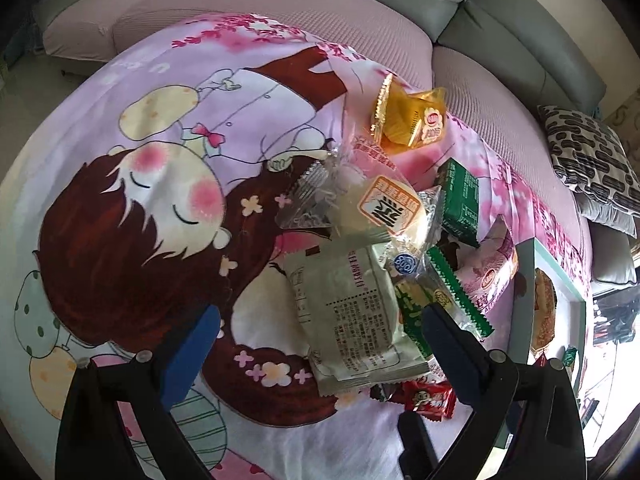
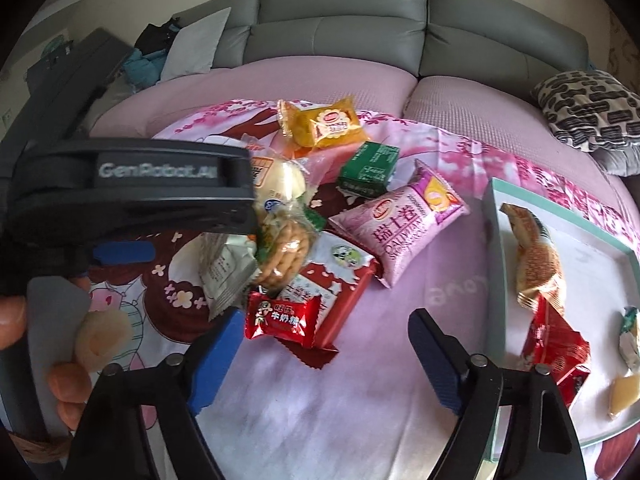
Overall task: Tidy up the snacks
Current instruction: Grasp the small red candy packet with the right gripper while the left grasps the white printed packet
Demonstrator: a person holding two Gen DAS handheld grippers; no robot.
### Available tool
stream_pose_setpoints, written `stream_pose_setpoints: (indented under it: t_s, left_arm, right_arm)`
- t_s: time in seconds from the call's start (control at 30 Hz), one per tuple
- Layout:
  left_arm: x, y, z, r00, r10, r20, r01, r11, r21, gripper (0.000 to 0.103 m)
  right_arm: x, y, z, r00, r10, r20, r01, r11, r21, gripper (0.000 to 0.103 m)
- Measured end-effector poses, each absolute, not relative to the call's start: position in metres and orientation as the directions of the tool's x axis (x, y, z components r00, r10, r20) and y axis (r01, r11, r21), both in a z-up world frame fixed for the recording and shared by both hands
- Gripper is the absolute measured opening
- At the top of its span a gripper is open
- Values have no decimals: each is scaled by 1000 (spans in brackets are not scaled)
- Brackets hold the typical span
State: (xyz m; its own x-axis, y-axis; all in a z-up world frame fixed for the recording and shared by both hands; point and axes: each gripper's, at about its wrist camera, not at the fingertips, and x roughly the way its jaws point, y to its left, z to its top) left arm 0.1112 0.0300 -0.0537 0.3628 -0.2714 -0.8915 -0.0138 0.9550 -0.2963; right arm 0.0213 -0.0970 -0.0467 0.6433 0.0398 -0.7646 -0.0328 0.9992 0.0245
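A heap of wrapped snacks lies on a pink cartoon-print cloth. My left gripper is open over a pale green packet, its fingers on either side of it. My right gripper is open and empty, just in front of a small red candy packet that lies on a bigger red packet. The pink Swiss-roll bag, green box, yellow cake packet and biscuit packet lie behind. The left gripper body shows in the right wrist view.
A teal-rimmed white tray at the right holds a sesame snack, a red packet and small sweets. A grey sofa curves behind. A black-and-white patterned cushion sits at far right.
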Motion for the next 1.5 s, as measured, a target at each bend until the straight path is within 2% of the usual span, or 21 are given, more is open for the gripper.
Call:
stream_pose_setpoints:
  t_s: [0.1, 0.2, 0.23, 0.3, 0.47, 0.6, 0.93, 1.17, 1.5]
  left_arm:
    - [114, 27, -57, 352, -283, -892, -10, 952, -305, 100]
    - [115, 26, -60, 344, -285, -894, -15, 951, -309, 93]
    - [115, 26, -61, 344, -290, -893, -16, 949, -315, 87]
    - [115, 26, -61, 343, -306, -888, -16, 944, -331, 78]
    - [115, 23, -61, 341, -328, -881, 0, 937, -349, 62]
    - [116, 21, -63, 337, -335, -880, -1, 935, -356, 60]
    - [113, 22, -62, 340, -337, -878, 3, 934, -358, 57]
    - [111, 23, -60, 344, -336, -877, 2, 934, -357, 56]
    - [109, 21, -59, 337, -312, -889, 15, 945, -326, 56]
  right_arm:
    - [23, -93, -47, 644, 56, -763, -50, 998, 31, 73]
    - [24, -91, -48, 640, 71, -765, -64, 997, 39, 63]
    - [24, -90, -48, 637, 74, -767, -68, 997, 40, 56]
    - [25, -89, -51, 625, 84, -776, -75, 996, 47, 51]
    - [26, -91, -55, 597, 101, -796, -71, 995, 73, 47]
    - [23, -92, -55, 585, 106, -804, -71, 994, 79, 47]
    - [17, -100, -56, 577, 132, -806, -59, 991, 120, 30]
    - [14, -106, -50, 590, 157, -792, -56, 986, 154, 25]
    - [17, -109, -51, 584, 166, -795, -48, 984, 170, 25]
